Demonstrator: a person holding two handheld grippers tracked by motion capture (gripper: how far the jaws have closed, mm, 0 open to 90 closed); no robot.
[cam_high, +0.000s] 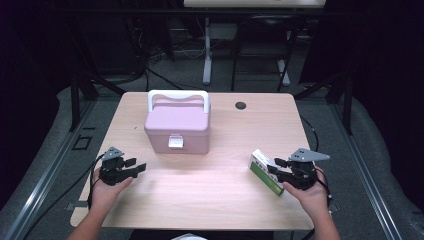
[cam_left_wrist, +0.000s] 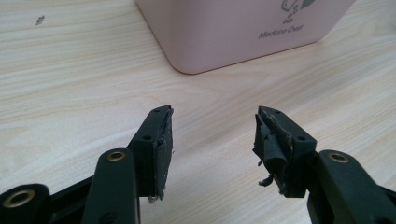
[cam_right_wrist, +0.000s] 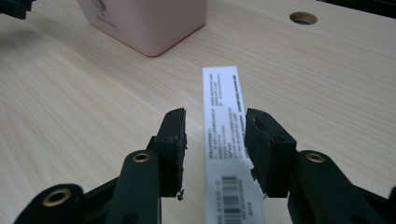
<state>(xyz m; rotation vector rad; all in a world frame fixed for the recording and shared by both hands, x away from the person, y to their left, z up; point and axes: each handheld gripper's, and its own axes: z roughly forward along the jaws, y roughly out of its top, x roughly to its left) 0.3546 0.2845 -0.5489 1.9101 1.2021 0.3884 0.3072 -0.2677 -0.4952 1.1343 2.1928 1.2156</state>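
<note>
Left claw (cam_high: 136, 165) wide, holding nothing, low over surface (cam_high: 210, 190) near pink medicine chest (cam_high: 177, 125). Chest lid shut, latch (cam_high: 175, 142) down, not yet opened. Right claw (cam_right_wrist: 212, 135) wide around green-and-white medicine box (cam_high: 265, 171) lying on surface; maybe touching one pad, not squeezed. Box not lifted yet; nothing packed.

We work at a rectangular table (cam_high: 210, 180) with a light wood-grain top and rounded corners. A round cable hole (cam_high: 241, 105) sits near its far edge, right of centre. A pink medicine chest (cam_high: 177, 127) with a white handle and a white front latch stands directly on the top, left of centre toward the far side. A slim white-and-green box (cam_high: 264, 171) lies on the top near the right front, well apart from the chest, its printed face and barcode upward.
</note>
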